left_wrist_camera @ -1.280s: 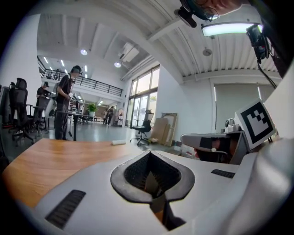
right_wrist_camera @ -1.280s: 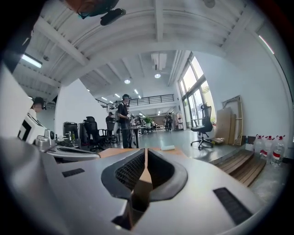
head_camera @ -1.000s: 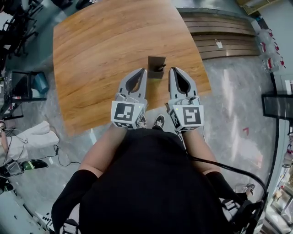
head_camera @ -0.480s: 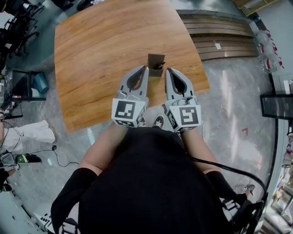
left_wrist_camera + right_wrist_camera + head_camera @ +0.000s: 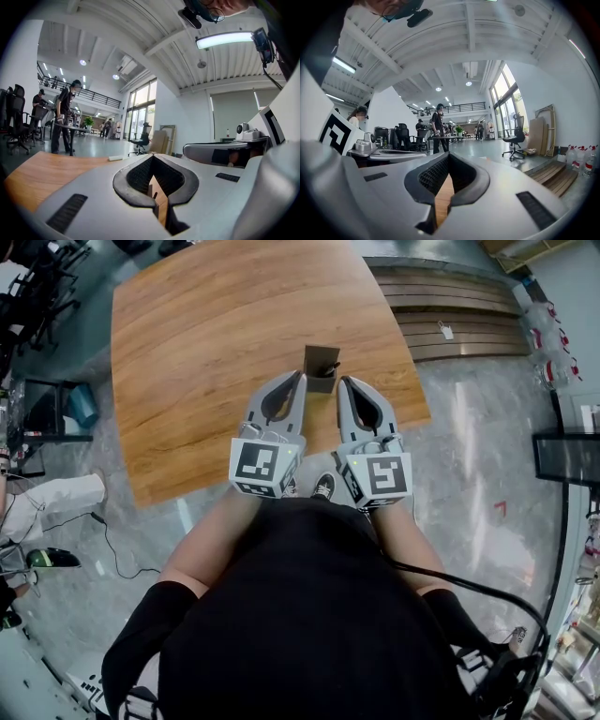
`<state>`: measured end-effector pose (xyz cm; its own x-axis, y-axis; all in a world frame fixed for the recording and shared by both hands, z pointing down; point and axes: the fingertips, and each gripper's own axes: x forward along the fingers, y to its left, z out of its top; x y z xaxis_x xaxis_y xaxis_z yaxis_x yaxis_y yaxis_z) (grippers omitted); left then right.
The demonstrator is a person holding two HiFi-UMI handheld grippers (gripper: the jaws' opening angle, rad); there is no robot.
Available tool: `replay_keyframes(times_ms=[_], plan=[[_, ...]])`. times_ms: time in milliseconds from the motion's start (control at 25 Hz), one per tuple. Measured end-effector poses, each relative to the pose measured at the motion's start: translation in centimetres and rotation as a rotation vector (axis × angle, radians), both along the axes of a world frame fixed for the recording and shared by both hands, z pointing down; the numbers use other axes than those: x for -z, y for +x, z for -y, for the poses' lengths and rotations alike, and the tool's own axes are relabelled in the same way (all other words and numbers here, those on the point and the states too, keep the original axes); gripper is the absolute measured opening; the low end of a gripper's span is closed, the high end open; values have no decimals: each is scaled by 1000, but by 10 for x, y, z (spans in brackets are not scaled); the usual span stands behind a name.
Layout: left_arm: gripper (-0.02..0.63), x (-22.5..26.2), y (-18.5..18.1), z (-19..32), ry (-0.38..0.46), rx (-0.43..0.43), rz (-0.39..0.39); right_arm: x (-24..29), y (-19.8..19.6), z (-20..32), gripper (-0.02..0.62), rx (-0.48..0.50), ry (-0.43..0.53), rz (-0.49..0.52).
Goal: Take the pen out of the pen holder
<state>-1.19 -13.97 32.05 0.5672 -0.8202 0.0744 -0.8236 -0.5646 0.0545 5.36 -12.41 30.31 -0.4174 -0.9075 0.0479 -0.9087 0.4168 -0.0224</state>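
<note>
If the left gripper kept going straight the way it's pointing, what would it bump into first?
Most likely the pen holder. The left gripper, tips shut, sits just beside the holder's left wall and is angled slightly toward it. Height is hard to judge, so it might graze that wall or slip past over the table.

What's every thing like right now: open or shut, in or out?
Left hand-held gripper: shut, holding nothing.
Right hand-held gripper: shut, holding nothing.
Pen holder: standing upright on the table.
Pen: inside the pen holder, not taken out yet.
</note>
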Motion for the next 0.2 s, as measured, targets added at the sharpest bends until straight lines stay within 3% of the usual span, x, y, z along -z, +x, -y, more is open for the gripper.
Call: replay_keyframes(times_ms=[200], plan=[[0,1,-1,-1,-1,0,2,1,0,-1,14,-2,-3,-2]])
